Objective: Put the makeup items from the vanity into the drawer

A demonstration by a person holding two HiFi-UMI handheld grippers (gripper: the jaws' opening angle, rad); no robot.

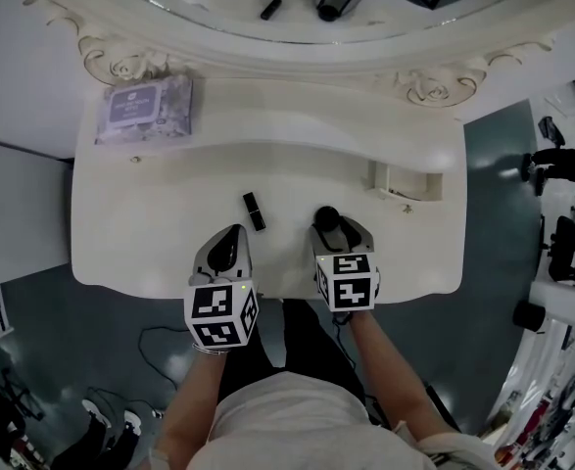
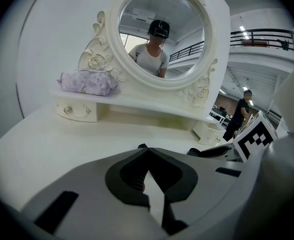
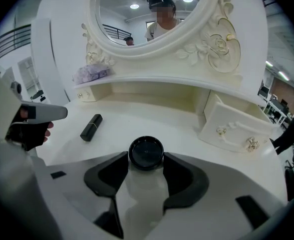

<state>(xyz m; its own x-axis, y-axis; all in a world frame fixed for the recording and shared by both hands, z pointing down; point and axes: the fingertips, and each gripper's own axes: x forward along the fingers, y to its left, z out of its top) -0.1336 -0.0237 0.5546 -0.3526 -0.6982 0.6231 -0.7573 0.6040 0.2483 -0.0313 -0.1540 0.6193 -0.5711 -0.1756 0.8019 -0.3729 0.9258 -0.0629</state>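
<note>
Bright even light, fisheye-warped edges

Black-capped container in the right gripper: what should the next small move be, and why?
Probably lift the right gripper a little and swing it rightward toward the open drawer. Its jaws are closed on the black-capped container, and the drawer stands pulled out just to the right, so that seems the shortest path.

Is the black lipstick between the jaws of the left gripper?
No, the black lipstick lies on the vanity top beside the left gripper.
</note>
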